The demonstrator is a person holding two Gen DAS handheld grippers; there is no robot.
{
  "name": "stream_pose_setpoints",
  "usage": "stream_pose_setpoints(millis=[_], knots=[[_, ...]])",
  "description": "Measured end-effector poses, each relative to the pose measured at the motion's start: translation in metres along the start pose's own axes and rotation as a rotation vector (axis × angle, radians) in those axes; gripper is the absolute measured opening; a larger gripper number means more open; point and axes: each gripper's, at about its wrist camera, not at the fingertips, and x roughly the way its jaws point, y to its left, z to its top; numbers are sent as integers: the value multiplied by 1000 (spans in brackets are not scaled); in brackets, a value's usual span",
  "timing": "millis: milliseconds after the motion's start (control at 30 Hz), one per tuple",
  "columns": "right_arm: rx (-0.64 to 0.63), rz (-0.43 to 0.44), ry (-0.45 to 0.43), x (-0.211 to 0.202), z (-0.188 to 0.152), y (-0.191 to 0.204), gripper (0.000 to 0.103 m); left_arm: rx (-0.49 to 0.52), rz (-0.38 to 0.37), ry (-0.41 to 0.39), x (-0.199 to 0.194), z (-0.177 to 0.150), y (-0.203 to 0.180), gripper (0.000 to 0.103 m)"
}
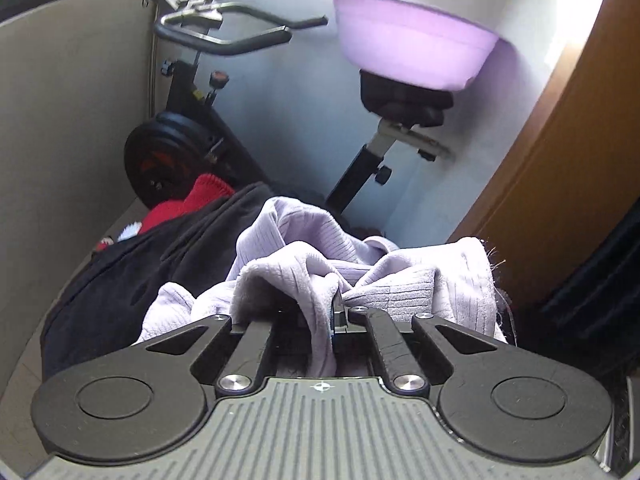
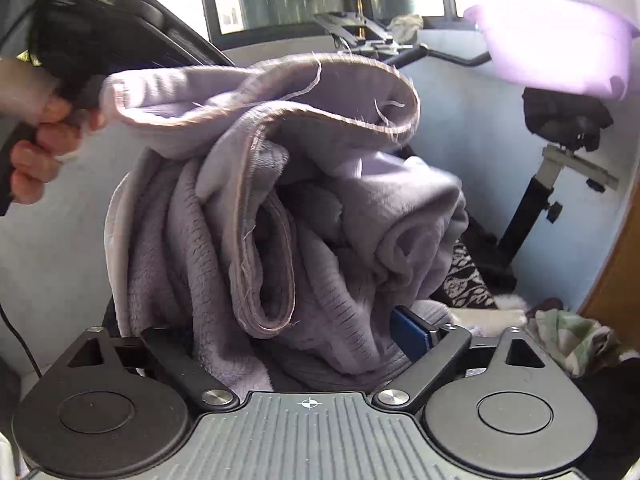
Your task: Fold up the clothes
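A lavender ribbed fleece garment [image 1: 304, 264] fills the front of the left wrist view, and my left gripper [image 1: 334, 312] is shut on a fold of it. In the right wrist view the same garment [image 2: 304, 208] hangs bunched from its upper edge, which runs left to the person's hand [image 2: 40, 140] that grips the left gripper's black handle. My right gripper [image 2: 286, 332] stands open and wide, the hanging cloth sagging between its fingers. Only its right fingertip's blue pad [image 2: 412, 332] shows; cloth covers the left one.
A black garment [image 1: 120, 280] and a red knit [image 1: 200, 196] lie left of the lavender one. Behind stands an exercise bike [image 1: 188, 128] with a purple basin [image 1: 412, 48] on its saddle. A wooden panel [image 1: 560, 160] is at the right. Patterned clothes [image 2: 568, 336] lie low right.
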Motion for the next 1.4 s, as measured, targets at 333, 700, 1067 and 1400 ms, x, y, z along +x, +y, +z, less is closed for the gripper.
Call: stream_pose_setpoints(millis=[333,700,1067,1400], knots=[[-18,-26,-22,16,6,1,101,25,58,66,31,15,-12,8],[233,84,135,62,21,-30,97,59,-17,-55,-48,23,3,46],[279,117,169,64,28,-43,96,-163,25,-75,-89,-38,76,101],[277,123,164,62,27,-42,96,-154,-8,-180,-48,-85,85,103]])
